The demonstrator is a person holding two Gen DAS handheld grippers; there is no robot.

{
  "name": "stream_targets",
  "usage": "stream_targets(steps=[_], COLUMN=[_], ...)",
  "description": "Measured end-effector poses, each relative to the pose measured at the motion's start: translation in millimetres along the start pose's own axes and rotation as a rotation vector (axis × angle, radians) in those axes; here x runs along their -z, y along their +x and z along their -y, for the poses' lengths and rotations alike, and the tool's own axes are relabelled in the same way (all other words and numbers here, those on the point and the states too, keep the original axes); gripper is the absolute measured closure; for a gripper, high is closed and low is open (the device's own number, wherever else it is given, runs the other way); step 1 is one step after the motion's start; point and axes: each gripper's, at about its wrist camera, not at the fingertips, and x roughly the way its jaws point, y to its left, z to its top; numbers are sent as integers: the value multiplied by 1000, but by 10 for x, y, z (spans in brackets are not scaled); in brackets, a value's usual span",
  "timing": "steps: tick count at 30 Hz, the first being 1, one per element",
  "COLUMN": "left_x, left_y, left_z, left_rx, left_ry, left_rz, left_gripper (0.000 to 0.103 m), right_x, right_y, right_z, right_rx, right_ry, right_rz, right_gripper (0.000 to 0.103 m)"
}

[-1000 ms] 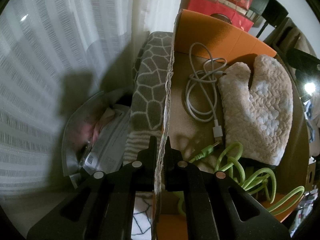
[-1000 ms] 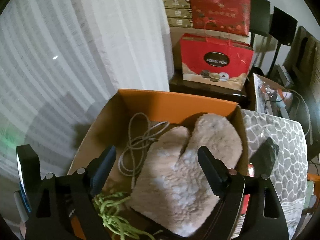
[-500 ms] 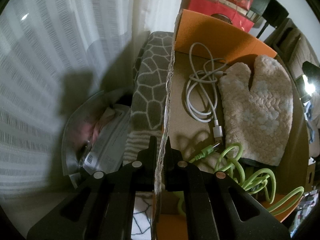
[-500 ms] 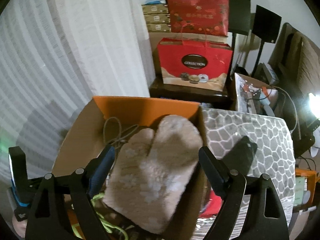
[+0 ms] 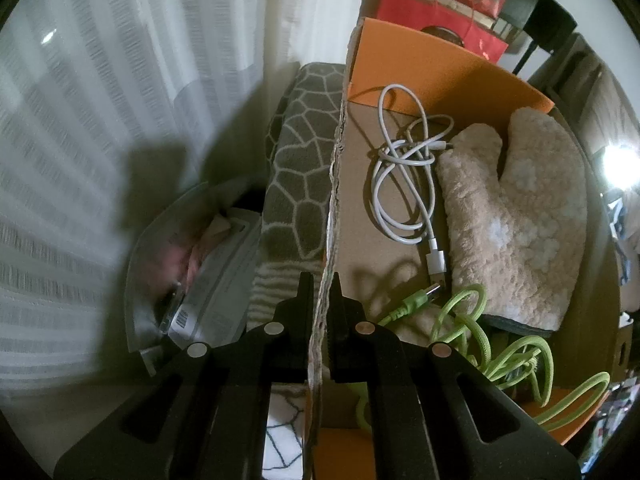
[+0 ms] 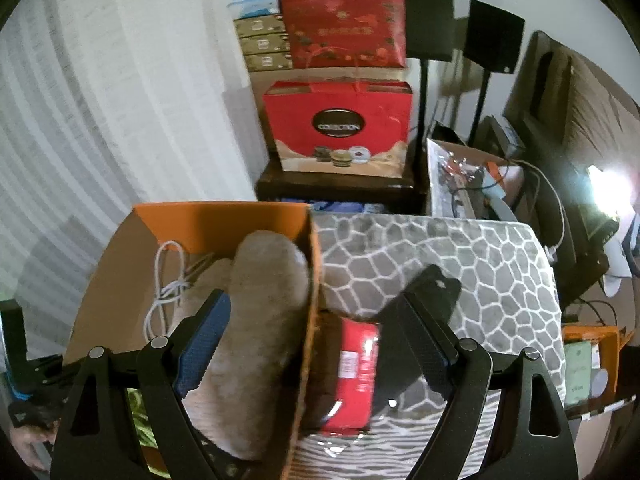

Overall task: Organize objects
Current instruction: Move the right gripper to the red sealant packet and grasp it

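Left wrist: mitt (image 5: 516, 224) lies lengthwise, fingertips seemingly away.

Left gripper (image 5: 320, 292) clamps the box wall (image 5: 334, 184), one finger each side. Inside the box, right of that wall: white cable (image 5: 404, 184) ahead, mitten (image 5: 512, 216) right of it, green cord (image 5: 500, 344) nearest. Rug (image 5: 296, 184) lies left of the wall, bag (image 5: 200, 272) further left. Right gripper (image 6: 316, 312) straddles the box's right wall (image 6: 310, 320): mitten by its left finger, red packet (image 6: 354, 376) on the rug by its right.
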Motion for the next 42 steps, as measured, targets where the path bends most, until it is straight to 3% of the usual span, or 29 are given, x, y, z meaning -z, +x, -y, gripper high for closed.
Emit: stream_targets(steps=[17, 23, 27, 30, 42], left_x=[2, 1, 1, 0, 2], left_y=[0, 0, 0, 0, -1], left_z=[-6, -2, -1, -1, 4], left_rx=[0, 0, -1, -1, -1], left_ry=[1, 0, 1, 1, 1], left_rz=[0, 0, 0, 0, 0], left_gripper=[97, 97, 97, 97, 97], right_x=[112, 217, 307, 359, 540], right_y=[186, 271, 385, 440, 576], right_z=[757, 856, 883, 864, 751], right_rx=[67, -10, -118, -150, -292], right_ry=[116, 144, 172, 166, 136], right_rz=[-42, -80, -135, -166, -239], right_gripper=[16, 17, 27, 36, 49])
